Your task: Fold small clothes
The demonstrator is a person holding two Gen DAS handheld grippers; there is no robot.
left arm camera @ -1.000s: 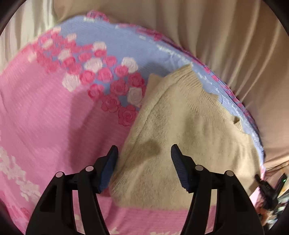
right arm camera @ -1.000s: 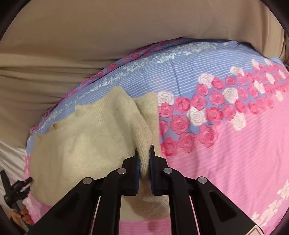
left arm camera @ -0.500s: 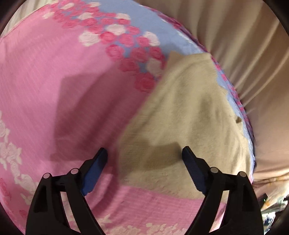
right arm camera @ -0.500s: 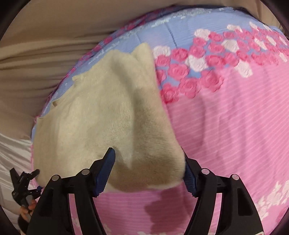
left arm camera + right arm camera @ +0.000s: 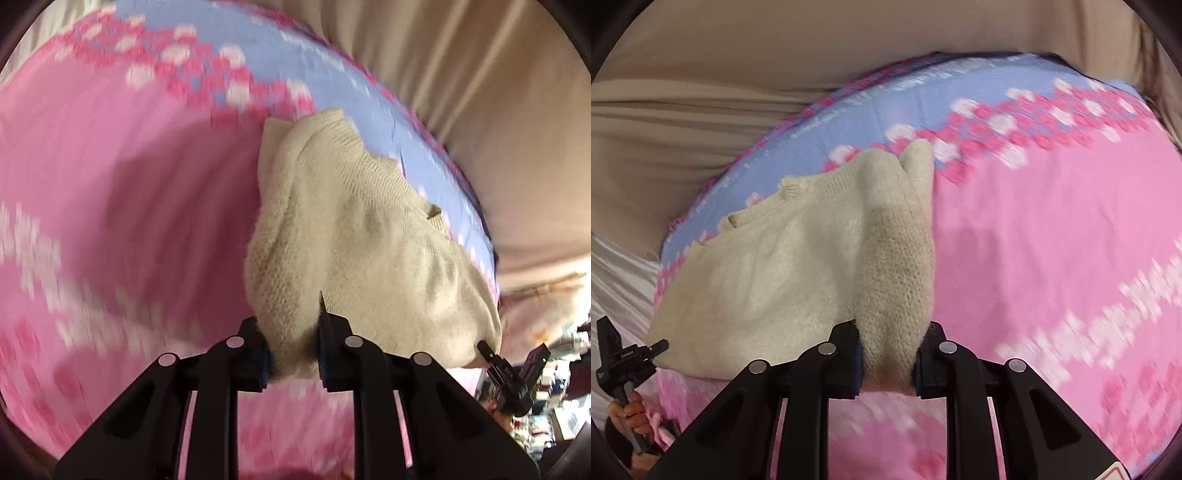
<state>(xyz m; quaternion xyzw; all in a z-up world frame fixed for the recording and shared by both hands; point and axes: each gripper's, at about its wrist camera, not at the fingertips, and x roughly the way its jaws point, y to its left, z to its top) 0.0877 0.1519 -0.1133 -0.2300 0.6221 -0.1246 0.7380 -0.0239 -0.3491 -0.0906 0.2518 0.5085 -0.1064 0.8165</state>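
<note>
My left gripper [image 5: 293, 349] is clamped on a thick bunch of the cream knit sweater [image 5: 369, 236] at its near edge, the jaws pressed in on the fabric from both sides. My right gripper [image 5: 888, 360] is likewise clenched on a fat roll of the same sweater [image 5: 775, 258], with the knit bulging up between the blue pads. The sweater lies on the pink and blue rose-patterned bedspread [image 5: 129, 192], toward its far edge, where the pink gives way to the blue band. From the right wrist view the garment spreads out to the left of my grip, its ribbed neckline toward the far side. The beige draped cloth [image 5: 738, 74] hangs beyond the bedspread's edge. In the left wrist view I can see the other gripper's black tip touching the sweater's far corner at the right edge. The bedspread print is smeared with blur, so I can't make out the pattern finely.
</note>
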